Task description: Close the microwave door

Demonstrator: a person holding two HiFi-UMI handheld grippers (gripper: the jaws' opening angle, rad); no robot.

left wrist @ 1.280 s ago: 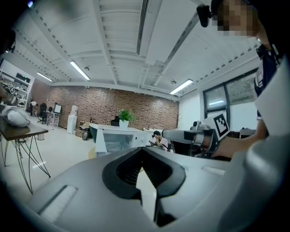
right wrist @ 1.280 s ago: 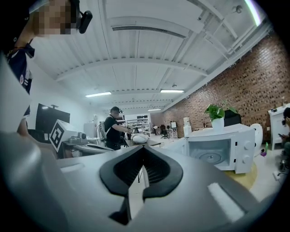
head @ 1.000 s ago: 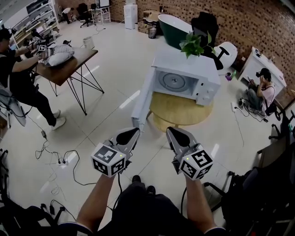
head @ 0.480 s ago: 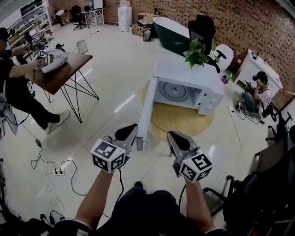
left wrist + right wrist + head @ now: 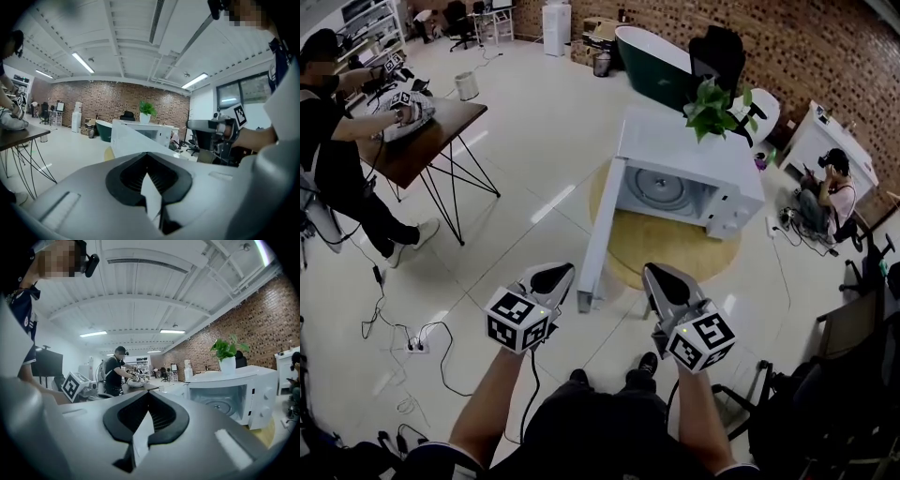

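In the head view you had stepped closer than a second before. The microwave [image 5: 689,183], centre-right on its round surface [image 5: 675,253], still had its door [image 5: 598,225] swung wide, its free edge now between the left gripper [image 5: 555,277] and right gripper [image 5: 659,277]. Each gripper view showed jaws clenched on nothing, so I judge the push had not begun.

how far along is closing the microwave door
Nothing done yet: the door of the microwave stands wide open. In hand: left gripper and right gripper, both shut, hang near its free edge without touching. Left: push it closed.
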